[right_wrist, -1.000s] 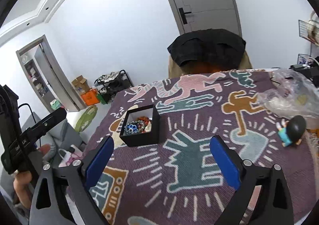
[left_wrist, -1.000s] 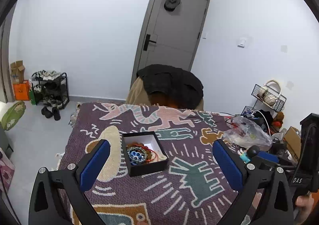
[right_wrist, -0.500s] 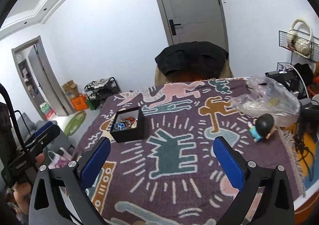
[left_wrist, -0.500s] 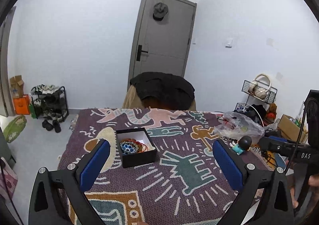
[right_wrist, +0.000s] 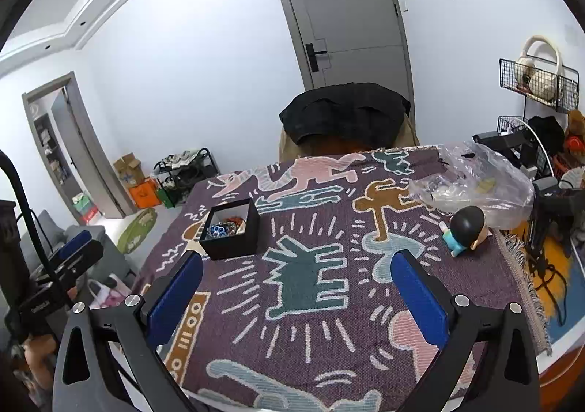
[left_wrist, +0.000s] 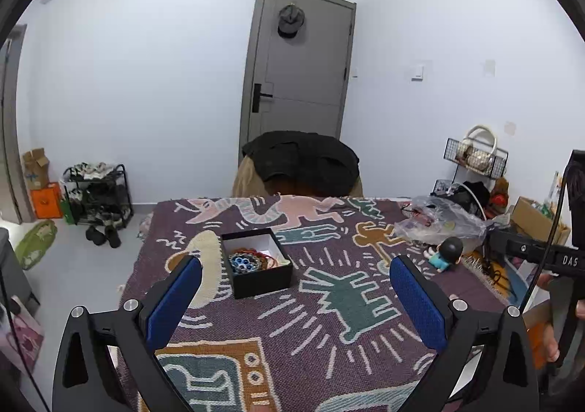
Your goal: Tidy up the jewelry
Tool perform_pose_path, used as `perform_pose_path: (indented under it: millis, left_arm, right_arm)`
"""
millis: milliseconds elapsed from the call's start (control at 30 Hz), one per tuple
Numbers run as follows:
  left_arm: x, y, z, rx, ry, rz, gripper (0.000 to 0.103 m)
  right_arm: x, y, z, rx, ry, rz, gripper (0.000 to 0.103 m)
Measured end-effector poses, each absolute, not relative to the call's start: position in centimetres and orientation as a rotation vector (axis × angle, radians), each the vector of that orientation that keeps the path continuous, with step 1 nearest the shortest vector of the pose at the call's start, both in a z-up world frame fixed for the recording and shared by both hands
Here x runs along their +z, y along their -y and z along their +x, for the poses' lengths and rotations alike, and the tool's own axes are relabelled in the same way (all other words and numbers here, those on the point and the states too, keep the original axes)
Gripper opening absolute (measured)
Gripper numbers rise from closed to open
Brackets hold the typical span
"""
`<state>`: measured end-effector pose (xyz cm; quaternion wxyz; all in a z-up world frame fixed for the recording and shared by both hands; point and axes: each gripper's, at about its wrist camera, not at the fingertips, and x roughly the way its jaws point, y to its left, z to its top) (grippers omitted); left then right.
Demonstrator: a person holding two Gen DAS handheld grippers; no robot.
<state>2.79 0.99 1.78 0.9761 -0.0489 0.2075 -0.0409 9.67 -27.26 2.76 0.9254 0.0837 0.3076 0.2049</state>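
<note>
A small black box (left_wrist: 256,264) (right_wrist: 231,231) with a white lining sits on the patterned purple cloth of the table (left_wrist: 321,324) (right_wrist: 310,302). Inside it lie blue beads (left_wrist: 243,263) (right_wrist: 218,229) and red and brown beaded pieces. My left gripper (left_wrist: 294,302) hangs open above the table's near edge, well back from the box. My right gripper (right_wrist: 296,300) is also open and empty, to the right of the box and short of it. Each gripper shows at the edge of the other's view, held in a hand.
A clear plastic bag (left_wrist: 438,220) (right_wrist: 475,185) and a small black-haired figurine (left_wrist: 446,253) (right_wrist: 464,229) lie at the table's right side. A chair draped with a dark jacket (left_wrist: 303,159) (right_wrist: 347,112) stands behind the table. Wire racks and boxes crowd the right wall.
Both grippers have pulled back and risen away from the box, so more of the table and room shows. Both stay open and empty.
</note>
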Motion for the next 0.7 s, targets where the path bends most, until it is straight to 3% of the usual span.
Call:
perform_pose_path:
  millis: [700]
  left_arm:
    - [1.9,-1.0,2.2,-0.077,-0.418,-0.067,0.103]
  right_arm:
    - [1.6,25.5,9.7,0.434,-0.676,0.121,0.103]
